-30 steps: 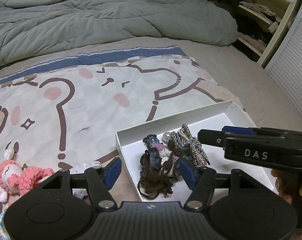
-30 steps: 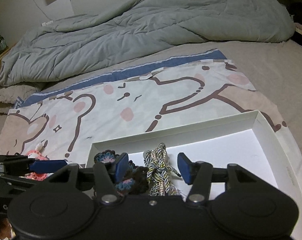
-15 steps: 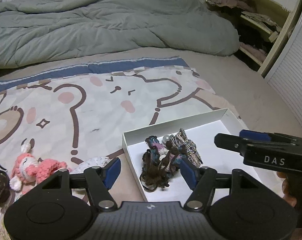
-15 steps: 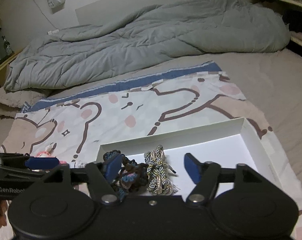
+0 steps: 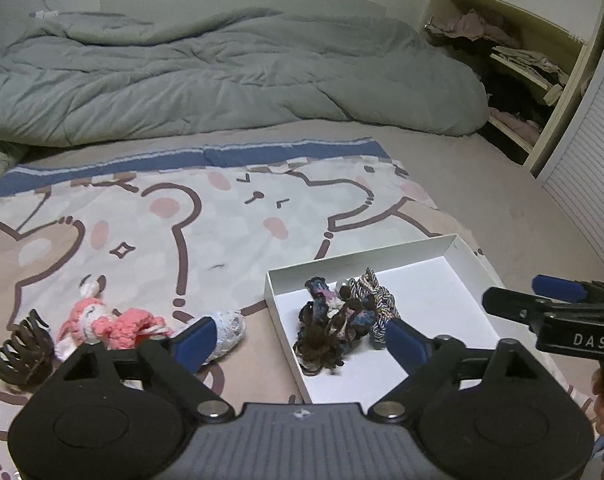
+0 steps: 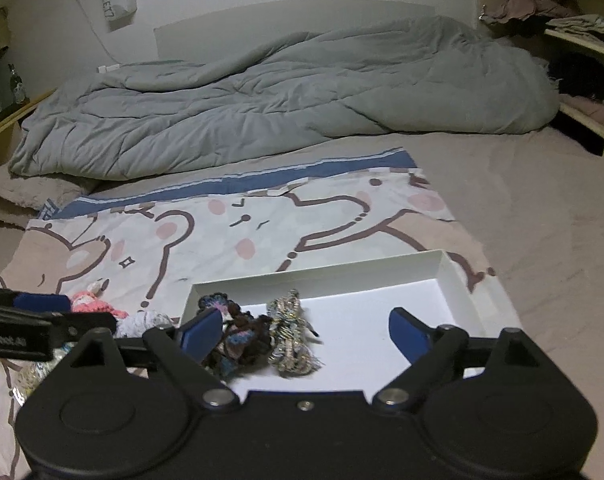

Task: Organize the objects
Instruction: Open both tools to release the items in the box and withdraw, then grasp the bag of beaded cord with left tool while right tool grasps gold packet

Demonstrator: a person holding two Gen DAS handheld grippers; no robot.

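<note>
A white shallow box lies on the bed and also shows in the right wrist view. In it lie a dark brown and blue scrunchie bundle and a braided cord bundle. My left gripper is open and empty, held above the box's left edge. My right gripper is open and empty, above the box's near side. Left of the box lie a pink crochet doll, a white lace scrunchie and a brown claw hair clip.
A cartoon bear blanket covers the bed. A rumpled grey duvet lies at the back. Open shelves with clothes and a slatted door stand at the right.
Both grippers have pulled back and up from the box and opened wider. The doll, lace scrunchie and hair clip have come into the left wrist view.
</note>
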